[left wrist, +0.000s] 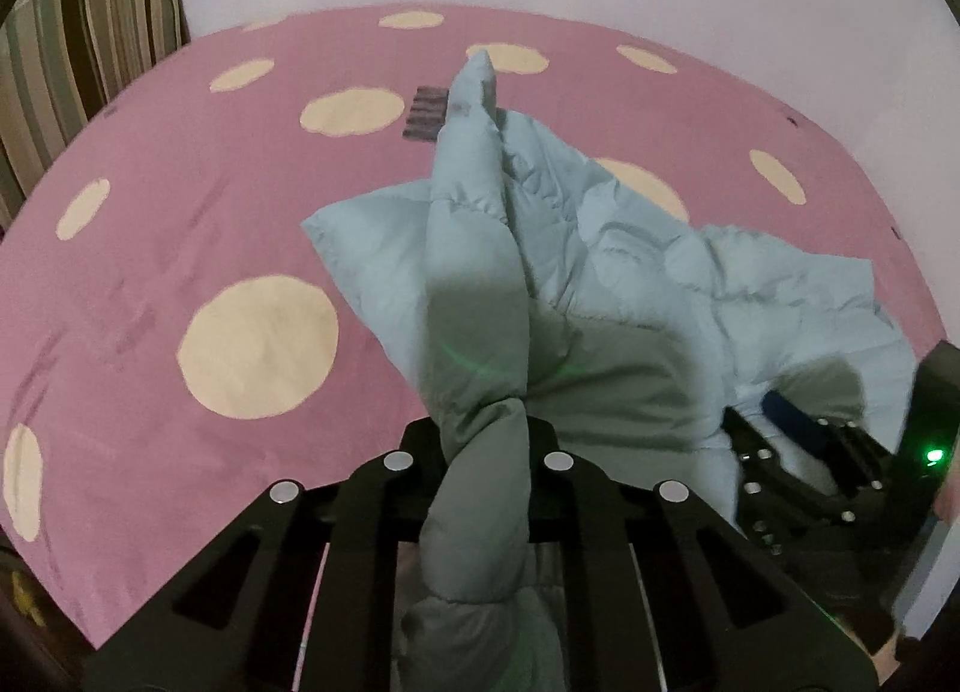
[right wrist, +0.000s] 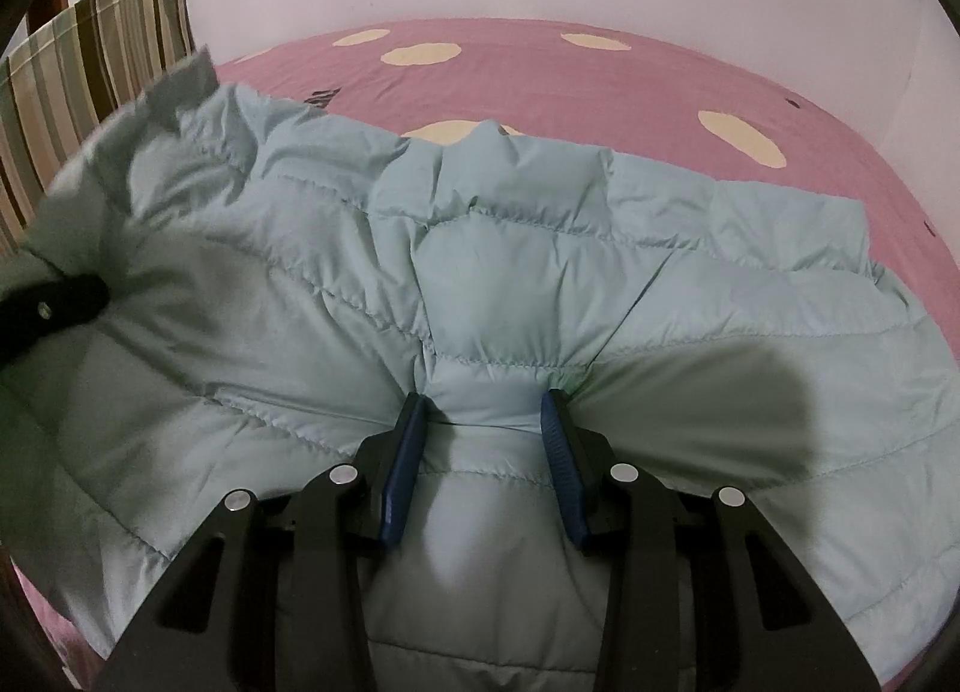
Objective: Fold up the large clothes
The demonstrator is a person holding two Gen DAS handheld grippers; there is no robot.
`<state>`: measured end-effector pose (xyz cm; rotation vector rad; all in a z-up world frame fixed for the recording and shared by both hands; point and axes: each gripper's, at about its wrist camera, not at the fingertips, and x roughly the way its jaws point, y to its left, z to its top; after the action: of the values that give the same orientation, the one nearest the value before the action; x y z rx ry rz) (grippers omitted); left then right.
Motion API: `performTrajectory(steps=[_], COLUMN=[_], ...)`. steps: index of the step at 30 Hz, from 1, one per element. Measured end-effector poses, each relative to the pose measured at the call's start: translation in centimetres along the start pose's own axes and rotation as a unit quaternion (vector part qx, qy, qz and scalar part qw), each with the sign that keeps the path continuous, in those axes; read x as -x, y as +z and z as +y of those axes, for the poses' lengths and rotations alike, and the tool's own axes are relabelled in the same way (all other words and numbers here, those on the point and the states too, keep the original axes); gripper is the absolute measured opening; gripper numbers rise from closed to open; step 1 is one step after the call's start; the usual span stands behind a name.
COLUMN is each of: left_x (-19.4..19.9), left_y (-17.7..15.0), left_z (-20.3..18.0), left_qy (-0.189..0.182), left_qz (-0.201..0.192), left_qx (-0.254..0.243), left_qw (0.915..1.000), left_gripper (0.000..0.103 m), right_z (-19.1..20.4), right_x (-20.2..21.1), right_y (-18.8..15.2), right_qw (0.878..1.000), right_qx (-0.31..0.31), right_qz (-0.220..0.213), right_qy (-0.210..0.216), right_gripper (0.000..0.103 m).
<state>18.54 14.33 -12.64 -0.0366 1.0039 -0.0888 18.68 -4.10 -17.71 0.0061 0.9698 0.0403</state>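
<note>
A pale blue quilted puffer jacket [right wrist: 540, 284] lies on a pink bed with cream dots. My left gripper [left wrist: 483, 434] is shut on a bunched fold of the jacket [left wrist: 474, 272], holding it lifted above the bed; the fabric hides its pads. My right gripper [right wrist: 486, 410] has its blue pads [right wrist: 402, 464] set wide apart, with a puffy ridge of jacket between them; the pads touch the fabric at both sides. The right gripper also shows in the left wrist view [left wrist: 798, 452] at the lower right. The left gripper's black finger [right wrist: 54, 302] shows at the right wrist view's left edge.
The pink dotted bedspread [left wrist: 180, 224] spreads left and behind the jacket. A striped cushion [left wrist: 78, 50] stands at the back left against a pale wall. A small dark striped patch [left wrist: 426, 113] lies on the bed behind the jacket.
</note>
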Motion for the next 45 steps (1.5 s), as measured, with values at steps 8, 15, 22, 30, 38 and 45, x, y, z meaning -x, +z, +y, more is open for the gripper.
performTrajectory(steps=[8, 15, 22, 30, 38, 45], left_x=[5.3, 8.0, 7.4, 2.9, -0.7, 1.3], left_y=[1.4, 2.0, 1.5, -1.9, -5.6, -5.5], left_z=[-4.3, -11.1, -19.7, -29.1, -33.3, -32.7], left_qy=[0.019, 0.034, 0.031, 0.012, 0.021, -0.032], left_qz=[-0.050, -0.082, -0.088, -0.054, -0.035, -0.044], left_qx=[-0.039, -0.088, -0.143, -0.206, -0.248, -0.214], left_qw=[0.9978, 0.9921, 0.9853, 0.9769, 0.9678, 0.9753], left_gripper=[0.010, 0.010, 0.010, 0.010, 0.011, 0.044], right_z=[-3.1, -9.7, -17.2, -24.4, -27.9, -27.9], right_x=[4.6, 7.4, 9.1, 10.5, 10.2, 10.5], right_y=[0.9, 0.2, -2.2, -5.0, -6.6, -6.7], right_qw=[0.999, 0.996, 0.991, 0.978, 0.969, 0.968], right_qx=[-0.013, -0.064, -0.122, -0.190, -0.231, -0.233], right_qz=[-0.044, -0.052, -0.053, -0.058, -0.047, -0.046], right_qy=[-0.005, -0.016, -0.034, -0.066, -0.079, -0.081], right_gripper=[0.052, 0.055, 0.055, 0.055, 0.055, 0.055])
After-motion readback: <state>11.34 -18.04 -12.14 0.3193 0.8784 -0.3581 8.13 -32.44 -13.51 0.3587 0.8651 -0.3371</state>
